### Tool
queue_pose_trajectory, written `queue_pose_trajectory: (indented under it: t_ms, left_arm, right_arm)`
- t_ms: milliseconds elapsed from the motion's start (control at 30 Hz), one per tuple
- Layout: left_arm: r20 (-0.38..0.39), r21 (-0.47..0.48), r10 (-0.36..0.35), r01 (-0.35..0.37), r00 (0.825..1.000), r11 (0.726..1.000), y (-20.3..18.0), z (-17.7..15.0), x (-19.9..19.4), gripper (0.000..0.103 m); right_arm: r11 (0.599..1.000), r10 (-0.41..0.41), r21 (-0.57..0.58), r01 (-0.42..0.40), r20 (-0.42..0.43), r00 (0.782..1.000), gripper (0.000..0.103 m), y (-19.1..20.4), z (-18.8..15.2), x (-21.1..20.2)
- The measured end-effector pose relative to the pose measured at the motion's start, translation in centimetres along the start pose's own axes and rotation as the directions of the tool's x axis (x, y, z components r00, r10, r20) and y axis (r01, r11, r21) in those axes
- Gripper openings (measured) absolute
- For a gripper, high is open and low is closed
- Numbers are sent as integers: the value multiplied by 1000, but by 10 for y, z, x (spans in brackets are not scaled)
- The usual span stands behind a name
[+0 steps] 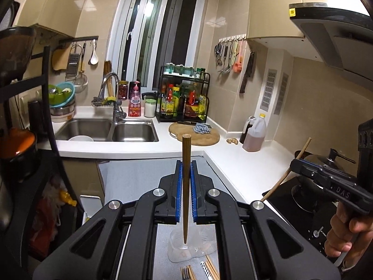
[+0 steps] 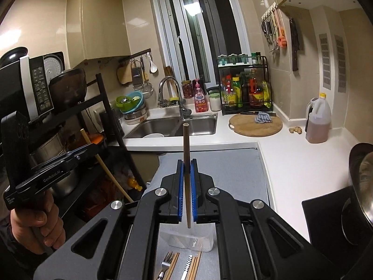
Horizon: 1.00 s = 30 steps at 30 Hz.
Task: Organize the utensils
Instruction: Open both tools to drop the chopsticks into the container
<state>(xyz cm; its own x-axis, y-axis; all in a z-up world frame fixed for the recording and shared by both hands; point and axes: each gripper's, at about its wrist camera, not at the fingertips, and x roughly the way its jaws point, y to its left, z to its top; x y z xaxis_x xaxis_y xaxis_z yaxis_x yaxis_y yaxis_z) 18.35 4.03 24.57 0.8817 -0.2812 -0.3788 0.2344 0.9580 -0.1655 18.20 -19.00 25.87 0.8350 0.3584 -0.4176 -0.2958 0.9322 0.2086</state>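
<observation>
- My left gripper [image 1: 185, 177] fingers clamp one dark brown wooden chopstick [image 1: 186, 186] upright; my right gripper [image 2: 186, 177] pinches a paler wooden chopstick [image 2: 186, 175].
- Both hang above the clear plastic holder [image 2: 186, 239] on the near table [image 2: 244, 168].
- I'd lower tips first, keeping each stick vertical.

open air ahead of both tools; black shelf rack [image 2: 109, 126] crowds the left, pot lid [image 2: 363, 182] the right.

left tongs [image 1: 186, 172] — black, blue pads, silver screws | right tongs [image 2: 186, 171] — same, "GenRobot.AI" lettering
</observation>
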Motion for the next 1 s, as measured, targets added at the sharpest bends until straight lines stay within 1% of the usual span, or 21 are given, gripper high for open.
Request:
queue_pose_trajectory:
  t_ms: [67, 133, 200, 400, 533, 600, 633, 667, 700, 800, 867, 1000]
  left_arm:
    - [-36, -15, 2, -3, 999, 1000, 3, -1, 18, 7]
    - [-71, -18, 9, -10, 997, 1000, 5, -8, 35, 7]
    - [-107, -27, 15, -18, 994, 999, 9, -18, 51, 7]
    - [-190, -26, 28, -33, 981, 999, 11, -52, 85, 7]
    - [-226, -28, 39, -46, 973, 999, 14, -66, 97, 7]
    - [-246, -22, 66, -73, 967, 997, 16, -70, 102, 14]
    - [-251, -22, 75, -83, 965, 996, 17, -71, 101, 31]
    - [-246, -25, 81, -90, 966, 996, 17, -71, 99, 40]
    - [-226, -27, 88, -96, 970, 995, 18, -68, 92, 49]
    - [-180, -11, 109, -113, 978, 994, 15, -60, 75, 51]
    - [-148, -13, 110, -113, 983, 994, 12, -57, 57, 54]
    - [-76, 11, 119, -119, 990, 993, 2, -64, 14, 56]
  right_arm:
    - [1000, 0, 0, 0, -18, 1000, 6, -1, -3, 16]
    - [1000, 2, 4, -2, -41, 999, 6, -4, -10, 32]
    - [1000, -13, -1, 12, -59, 998, 6, -6, -20, 47]
    - [1000, -20, 8, 21, -124, 992, 6, -13, -49, 84]
    - [999, -46, -22, 44, -150, 988, 8, -10, -63, 98]
    - [997, -69, -40, 63, -164, 984, 17, -8, -69, 102]
    - [996, -80, -45, 73, -162, 984, 30, -8, -70, 102]
    - [995, -93, -46, 86, -155, 984, 39, -9, -72, 100]
    - [994, -106, -45, 100, -150, 983, 40, -10, -73, 97]
    - [992, -126, -39, 122, -139, 982, 40, -13, -73, 85]
    - [989, -144, -52, 139, -119, 982, 40, -11, -73, 73]
    - [981, -187, -73, 182, -69, 980, 40, -5, -80, 40]
